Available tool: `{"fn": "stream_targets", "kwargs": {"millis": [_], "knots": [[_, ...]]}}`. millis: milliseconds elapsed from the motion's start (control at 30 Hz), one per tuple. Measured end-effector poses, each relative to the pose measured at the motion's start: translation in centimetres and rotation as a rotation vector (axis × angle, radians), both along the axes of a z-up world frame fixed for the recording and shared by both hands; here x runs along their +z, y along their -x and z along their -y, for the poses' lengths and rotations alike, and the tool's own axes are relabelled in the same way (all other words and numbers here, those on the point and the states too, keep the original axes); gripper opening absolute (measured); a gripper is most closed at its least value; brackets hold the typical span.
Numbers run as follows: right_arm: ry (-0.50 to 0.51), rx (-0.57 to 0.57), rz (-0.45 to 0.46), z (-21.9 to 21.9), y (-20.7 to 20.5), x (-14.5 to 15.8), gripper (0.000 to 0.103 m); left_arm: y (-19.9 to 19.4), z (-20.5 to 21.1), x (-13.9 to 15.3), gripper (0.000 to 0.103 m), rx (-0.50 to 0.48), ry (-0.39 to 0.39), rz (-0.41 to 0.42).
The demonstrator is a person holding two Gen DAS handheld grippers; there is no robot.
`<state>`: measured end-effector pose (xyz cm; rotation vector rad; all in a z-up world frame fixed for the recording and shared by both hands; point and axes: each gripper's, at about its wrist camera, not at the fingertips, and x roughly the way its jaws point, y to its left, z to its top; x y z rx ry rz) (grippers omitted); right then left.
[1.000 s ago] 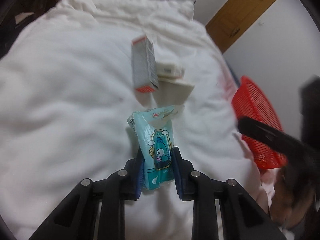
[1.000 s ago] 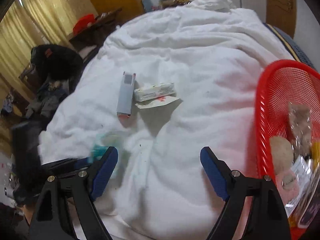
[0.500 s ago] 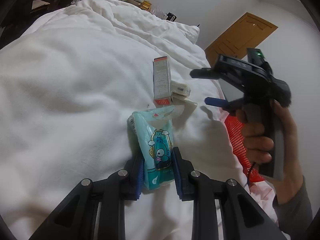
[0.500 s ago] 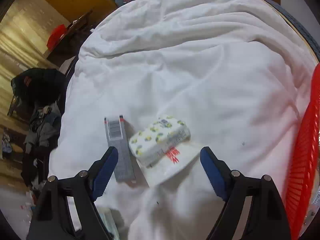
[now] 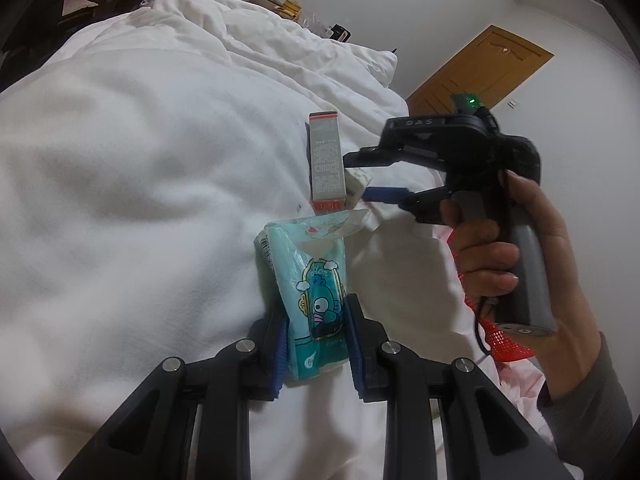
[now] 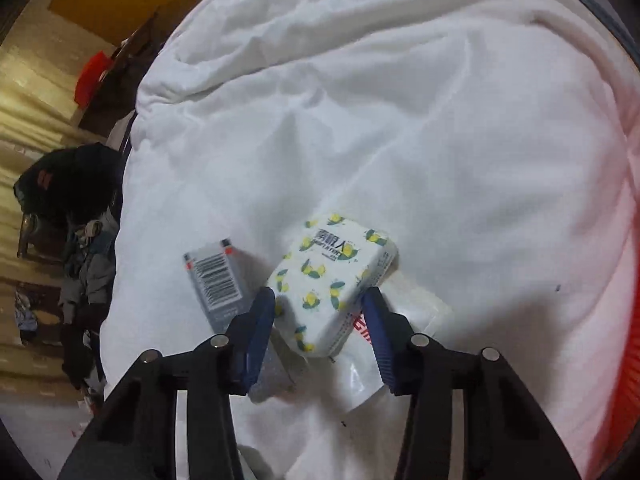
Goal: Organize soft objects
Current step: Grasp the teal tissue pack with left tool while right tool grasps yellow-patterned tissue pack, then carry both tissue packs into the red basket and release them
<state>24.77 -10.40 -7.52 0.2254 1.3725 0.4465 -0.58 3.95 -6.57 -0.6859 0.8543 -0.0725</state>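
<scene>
A teal tissue pack (image 5: 316,280) with a cartoon print sticks up between blue pads, and my left gripper (image 5: 316,344) is shut on its lower end, just above the white duvet (image 5: 140,200). My right gripper (image 6: 320,312), also seen in a hand in the left wrist view (image 5: 360,178), points down at a white lemon-print tissue pack (image 6: 332,276). Its jaws are closing, with the pack between them and both pads against its near sides. The pack lies partly on a flat white sachet (image 6: 404,320).
A grey carton with red ends (image 5: 326,164) (image 6: 214,280) lies just left of the lemon pack, close to the right gripper's left finger. A red mesh basket (image 5: 504,340) (image 6: 634,360) stands at the bed's right edge. Dark clutter lies on the floor left of the bed.
My right gripper came down and forward over the lemon-print pack, and its wide jaws narrowed around it. The left gripper kept the teal pack and tipped slightly.
</scene>
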Motion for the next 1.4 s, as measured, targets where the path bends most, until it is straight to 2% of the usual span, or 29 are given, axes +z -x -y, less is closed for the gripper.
{"fn": "stream_targets", "kwargs": {"millis": [133,200,267,300,433,533,700,833,1000,1100,1233,1400], "knots": [[-0.035,-0.033,-0.024,0.5,-0.5,-1.2,0.047,0.0,0.1,-0.1,0.026,-0.001,-0.003,0.001],[-0.023,-0.041,-0.007,0.6,-0.4,-1.1,0.045,0.0,0.0,-0.1,0.026,-0.001,-0.001,0.0],[0.021,-0.03,0.013,0.2,-0.2,-0.8,0.033,-0.1,0.0,-0.2,0.026,0.0,-0.002,-0.002],[0.029,-0.027,0.022,0.2,-0.1,-0.7,0.031,-0.1,0.0,-0.2,0.026,-0.001,-0.003,-0.003],[0.011,-0.027,0.044,0.9,0.2,0.3,0.017,-0.2,0.1,-0.2,0.026,0.0,-0.006,-0.005],[0.006,-0.019,0.086,2.1,1.0,2.2,0.015,-0.3,0.1,-0.2,0.026,0.001,-0.005,-0.006],[0.021,0.046,0.207,5.1,4.1,6.9,0.014,-0.4,0.3,-0.3,0.026,-0.002,-0.003,-0.007],[-0.007,0.115,0.298,9.5,8.3,10.8,0.014,-0.4,0.3,-0.2,0.026,0.0,-0.009,-0.003],[-0.004,0.127,0.393,15.9,12.3,14.4,0.014,-0.7,1.2,1.0,0.026,-0.031,-0.04,0.008],[0.009,0.102,0.449,20.5,14.1,15.9,0.014,-1.5,2.2,2.4,0.026,-0.08,-0.024,0.018],[0.007,0.012,0.497,26.3,14.7,16.5,0.014,-3.3,5.4,5.6,0.026,-0.2,-0.015,0.031],[-0.01,-0.063,0.448,30.5,14.1,14.2,0.014,-6.1,11.2,9.5,0.026,-0.362,0.011,0.027]]}}
